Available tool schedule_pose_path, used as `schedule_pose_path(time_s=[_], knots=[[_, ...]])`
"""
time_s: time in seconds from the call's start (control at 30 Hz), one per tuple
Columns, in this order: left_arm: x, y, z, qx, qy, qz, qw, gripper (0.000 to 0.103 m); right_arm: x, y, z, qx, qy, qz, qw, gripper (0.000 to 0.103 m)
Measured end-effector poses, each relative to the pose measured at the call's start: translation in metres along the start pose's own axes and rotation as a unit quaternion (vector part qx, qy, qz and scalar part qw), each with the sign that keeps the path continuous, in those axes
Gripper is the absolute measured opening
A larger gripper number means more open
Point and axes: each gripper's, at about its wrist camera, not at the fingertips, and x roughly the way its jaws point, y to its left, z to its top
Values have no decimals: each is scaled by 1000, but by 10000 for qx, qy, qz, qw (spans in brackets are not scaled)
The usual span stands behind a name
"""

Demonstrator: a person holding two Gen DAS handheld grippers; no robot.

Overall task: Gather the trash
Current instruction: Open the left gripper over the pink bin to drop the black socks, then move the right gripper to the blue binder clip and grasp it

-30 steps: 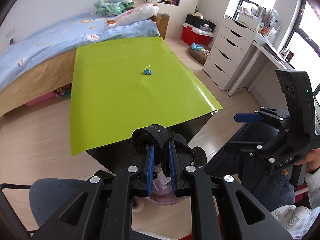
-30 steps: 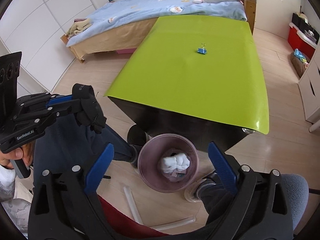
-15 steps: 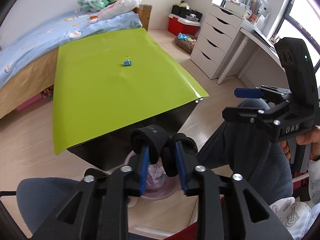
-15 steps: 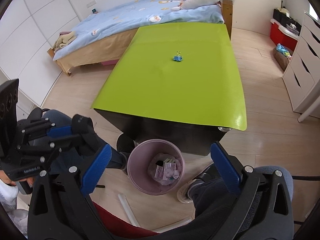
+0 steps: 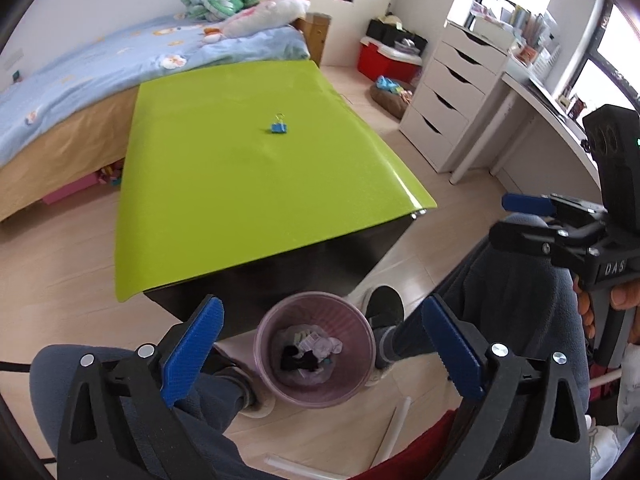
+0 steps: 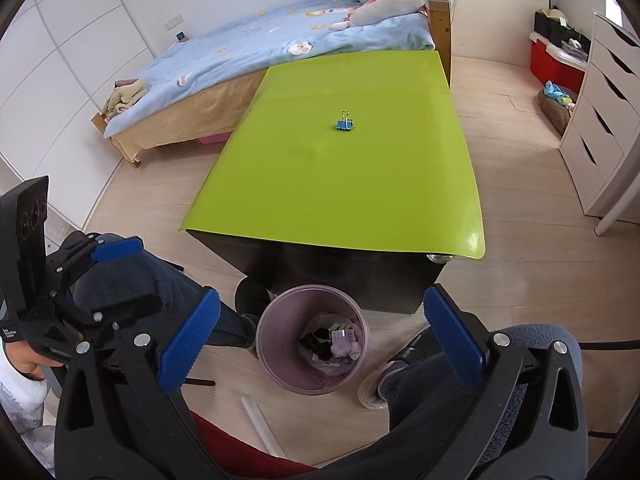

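- The table (image 5: 224,184) has a plain lime-green top over a black body.
- The binder clip (image 5: 278,127) is blue with pale metal handles.
- The trash bin (image 5: 316,316) is dusty pink with fine ribs; its contents are black, white and pale pink.
- The left gripper (image 5: 320,354) and right gripper (image 6: 322,338) are black with blue finger pads.
- The bed cover (image 6: 256,48) is light blue with small white and orange figures.
- The drawer unit (image 5: 452,96) is white.
- The storage box (image 5: 384,60) is red.

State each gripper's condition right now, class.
Left gripper: open, empty, above the pink bin.
Right gripper: open, empty.
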Motion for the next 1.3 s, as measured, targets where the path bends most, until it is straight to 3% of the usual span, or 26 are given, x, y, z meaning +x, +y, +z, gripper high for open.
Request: schedule_pose_path(time_s=[0.53,0.87,1.3], knots=[[-7,32,24,-305,-164,316,9989,96,14,8,25,11,4,171,9999,100],[1,49,48,-379,-308,311,9983,96,50,6,104,-36,112,90,9999,100],[15,67,66,-453,-267,346,9980,96,162,-10,210,114,807,-187,9965,100]])
